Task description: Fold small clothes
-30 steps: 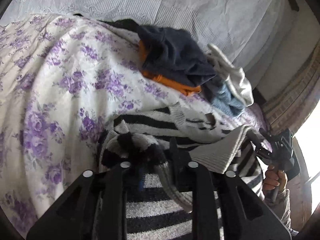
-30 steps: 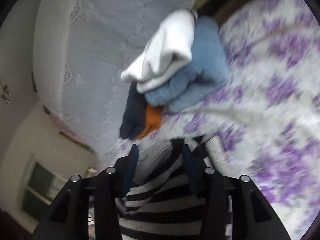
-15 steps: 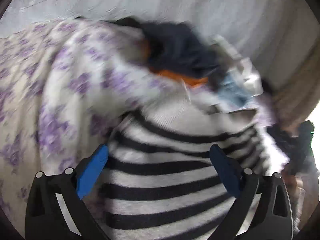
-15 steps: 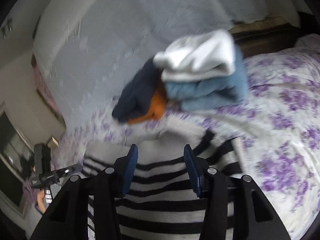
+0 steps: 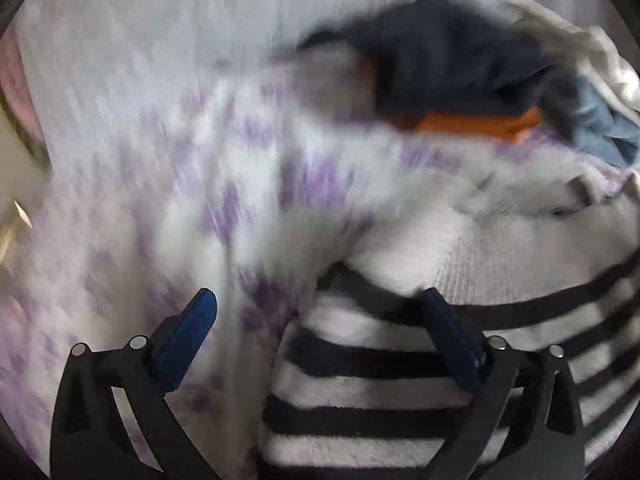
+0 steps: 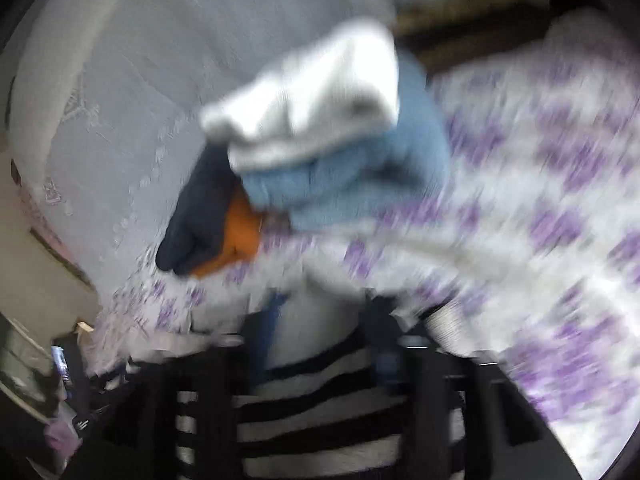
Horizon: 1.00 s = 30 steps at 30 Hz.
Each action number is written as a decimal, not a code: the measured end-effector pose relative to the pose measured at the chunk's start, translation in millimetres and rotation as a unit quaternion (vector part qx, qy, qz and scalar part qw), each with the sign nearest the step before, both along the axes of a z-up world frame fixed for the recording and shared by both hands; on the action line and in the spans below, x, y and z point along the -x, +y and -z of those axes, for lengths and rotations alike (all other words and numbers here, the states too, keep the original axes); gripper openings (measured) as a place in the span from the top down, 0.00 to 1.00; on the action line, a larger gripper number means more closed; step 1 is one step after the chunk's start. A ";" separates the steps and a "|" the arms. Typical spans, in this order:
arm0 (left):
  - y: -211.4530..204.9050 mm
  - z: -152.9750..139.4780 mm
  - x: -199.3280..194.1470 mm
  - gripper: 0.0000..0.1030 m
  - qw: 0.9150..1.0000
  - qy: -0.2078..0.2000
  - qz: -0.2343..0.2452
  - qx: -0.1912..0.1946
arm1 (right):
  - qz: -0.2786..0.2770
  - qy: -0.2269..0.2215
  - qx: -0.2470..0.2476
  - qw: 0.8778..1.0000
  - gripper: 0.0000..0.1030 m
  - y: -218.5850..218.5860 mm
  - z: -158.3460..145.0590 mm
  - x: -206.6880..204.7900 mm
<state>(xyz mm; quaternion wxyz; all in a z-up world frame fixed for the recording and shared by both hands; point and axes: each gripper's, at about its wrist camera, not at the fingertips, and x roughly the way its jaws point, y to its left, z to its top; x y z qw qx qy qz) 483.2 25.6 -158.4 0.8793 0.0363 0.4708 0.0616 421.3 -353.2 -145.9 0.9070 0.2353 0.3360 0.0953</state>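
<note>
Here the striped sweater (image 5: 400, 380) lies folded on the floral bedspread (image 5: 120, 240), just in front of a stack of folded clothes (image 6: 320, 160). The left gripper (image 5: 320, 320) stands spread wide, released, its jaws having just opened, with only the sweater's edge below them. The right gripper (image 6: 320, 320) has just been opening too, its blurred pads straddling the knit; whether they press it cannot be told. If a pad snags the loose knit as it pulls away, the fold may drag open.
</note>
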 end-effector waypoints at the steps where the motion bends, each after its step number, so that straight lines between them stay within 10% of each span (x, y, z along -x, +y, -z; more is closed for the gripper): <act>1: 10.9 1.8 -0.9 0.04 0.999 0.003 -0.004 0.038 | 0.003 -0.012 0.018 1.000 0.34 -0.7 -6.8 2.0; 5: 41.0 -18.0 3.4 0.04 0.993 -0.029 -0.049 0.103 | -0.002 0.027 0.058 0.998 0.34 3.6 -1.8 -15.9; 10: 5.6 -27.1 -7.6 0.04 0.999 -0.047 0.002 -0.026 | -0.023 0.073 0.101 0.992 0.35 18.6 14.6 -46.6; 13: -5.7 -0.1 -21.9 0.04 0.999 -0.013 0.041 -0.023 | -0.050 0.069 0.107 0.991 0.88 26.6 16.4 -53.5; 16: 7.2 -7.7 -14.7 0.27 0.999 -0.042 0.028 0.014 | -0.046 0.041 0.089 0.994 0.88 24.5 10.4 -49.2; 23: 28.2 1.9 -24.0 0.07 0.998 -0.030 -0.039 0.028 | -0.018 0.089 0.049 0.995 0.83 4.1 32.4 -62.0; 30: 17.8 -49.3 30.2 0.08 0.992 -0.114 -0.026 0.049 | -0.025 -0.020 0.089 0.996 0.65 38.0 -21.1 -6.8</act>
